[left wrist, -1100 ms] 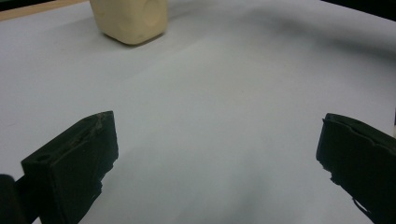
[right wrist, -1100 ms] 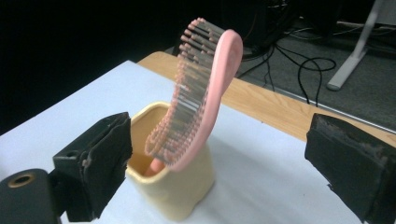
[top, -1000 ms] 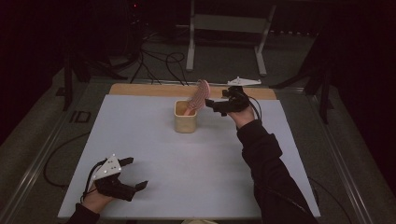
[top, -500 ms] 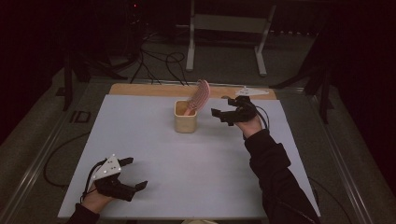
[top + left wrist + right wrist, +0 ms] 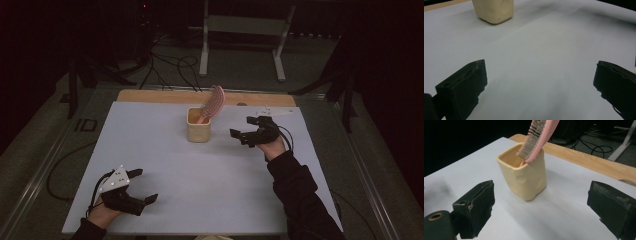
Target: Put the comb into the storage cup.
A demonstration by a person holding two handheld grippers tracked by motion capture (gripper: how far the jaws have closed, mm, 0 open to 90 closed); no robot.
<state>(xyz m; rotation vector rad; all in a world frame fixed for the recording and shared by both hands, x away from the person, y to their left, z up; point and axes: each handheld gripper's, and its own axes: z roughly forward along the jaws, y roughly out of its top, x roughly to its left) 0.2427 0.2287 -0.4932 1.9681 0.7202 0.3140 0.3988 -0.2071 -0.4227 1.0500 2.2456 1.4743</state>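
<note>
The right gripper (image 5: 251, 131) has pulled back from the brush (image 5: 214, 102): a second ago it was up at the brush head above the cup (image 5: 198, 126), and now it sits lower, to the right of the cup and clear of it, jaws spread wide with nothing between them. The left gripper (image 5: 141, 186) has not shifted; it rests well apart from the cup, toward the person's side of the table (image 5: 150, 145), also wide open and empty.

The pink brush stands in the cream cup, handle end down inside, bristled head up and out. Its long axis runs steeply upward but tilted, leaning from the cup's mouth toward the right and the far edge of the table. In the right gripper view the bristles (image 5: 534, 135) face left and the shaft rests against the cup's rim (image 5: 520, 152).

The risk, as I judge it, lies in that lean. The head overhangs the rim, so the weight sits high and off-centre; a knock from the right gripper, which is near the cup, could tip the cup or flip the brush out. The cup's walls look soft and dented, so a squeeze might deform it.
</note>
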